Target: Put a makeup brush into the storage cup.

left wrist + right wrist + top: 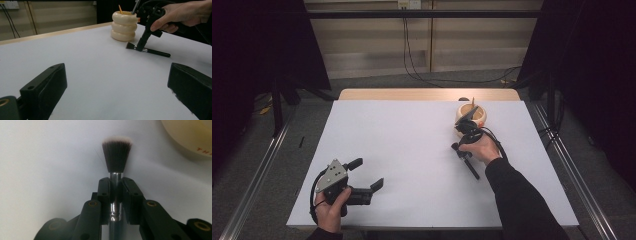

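The right tool (115, 188) is clamping the brush (116, 157) by its ferrule, flat on the surface at the holder's (470, 116) six o'clock, calling for a level lift; the left tool (117, 87) is gaping empty.

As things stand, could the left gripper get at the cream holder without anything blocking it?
Probably yes. The left gripper sits open and empty, with bare table between it and the holder. The right gripper, shut on the brush, stands beside the holder, crowding that side.

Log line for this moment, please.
right gripper: shut on black makeup brush, silver ferrule | brush lying on white table | left gripper: open
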Action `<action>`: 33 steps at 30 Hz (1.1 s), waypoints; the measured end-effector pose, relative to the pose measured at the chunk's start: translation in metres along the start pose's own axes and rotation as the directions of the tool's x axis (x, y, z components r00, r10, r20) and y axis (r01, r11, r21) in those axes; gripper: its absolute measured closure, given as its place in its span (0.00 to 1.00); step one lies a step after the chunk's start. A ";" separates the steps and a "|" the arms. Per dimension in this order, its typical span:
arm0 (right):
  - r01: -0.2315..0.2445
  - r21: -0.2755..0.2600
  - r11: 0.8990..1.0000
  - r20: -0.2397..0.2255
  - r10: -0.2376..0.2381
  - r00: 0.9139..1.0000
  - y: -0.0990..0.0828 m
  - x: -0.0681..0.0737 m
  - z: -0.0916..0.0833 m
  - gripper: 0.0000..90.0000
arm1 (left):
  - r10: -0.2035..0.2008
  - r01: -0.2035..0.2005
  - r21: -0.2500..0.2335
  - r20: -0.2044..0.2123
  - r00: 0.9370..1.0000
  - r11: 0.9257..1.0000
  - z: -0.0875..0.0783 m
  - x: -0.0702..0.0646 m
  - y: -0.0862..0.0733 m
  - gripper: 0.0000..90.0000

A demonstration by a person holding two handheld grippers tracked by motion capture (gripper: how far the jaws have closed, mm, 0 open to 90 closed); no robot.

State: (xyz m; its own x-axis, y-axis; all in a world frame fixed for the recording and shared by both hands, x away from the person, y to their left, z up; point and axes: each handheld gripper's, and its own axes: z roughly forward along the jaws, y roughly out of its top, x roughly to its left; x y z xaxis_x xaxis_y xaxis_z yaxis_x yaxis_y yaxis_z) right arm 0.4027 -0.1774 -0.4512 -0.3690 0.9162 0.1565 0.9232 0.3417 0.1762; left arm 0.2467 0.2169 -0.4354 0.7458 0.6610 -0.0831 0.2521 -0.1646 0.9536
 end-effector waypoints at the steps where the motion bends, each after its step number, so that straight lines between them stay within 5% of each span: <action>1: 0.004 -0.003 1.000 0.000 -0.004 1.000 0.000 0.000 0.000 0.86 | 0.004 -0.004 0.006 -0.011 1.000 1.000 0.000 0.000 0.000 0.03; 24: 0.039 -0.046 0.998 -0.029 -0.041 0.999 -0.008 0.006 -0.015 0.87 | 0.001 -0.001 0.007 -0.010 1.000 1.000 -0.001 -0.002 0.000 0.03; 33: 0.030 -0.114 0.993 -0.046 -0.035 0.998 -0.012 0.001 -0.026 0.87 | 0.006 -0.006 0.002 -0.014 1.000 1.000 -0.001 -0.001 0.000 0.03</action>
State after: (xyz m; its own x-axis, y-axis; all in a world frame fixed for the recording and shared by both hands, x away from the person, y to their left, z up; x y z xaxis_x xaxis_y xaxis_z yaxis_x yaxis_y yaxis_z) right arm 0.3882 -0.1863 -0.4279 -0.4061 0.8928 0.1951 0.8933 0.3428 0.2906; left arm 0.2453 0.2173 -0.4344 0.7383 0.6705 -0.0733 0.2492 -0.1702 0.9534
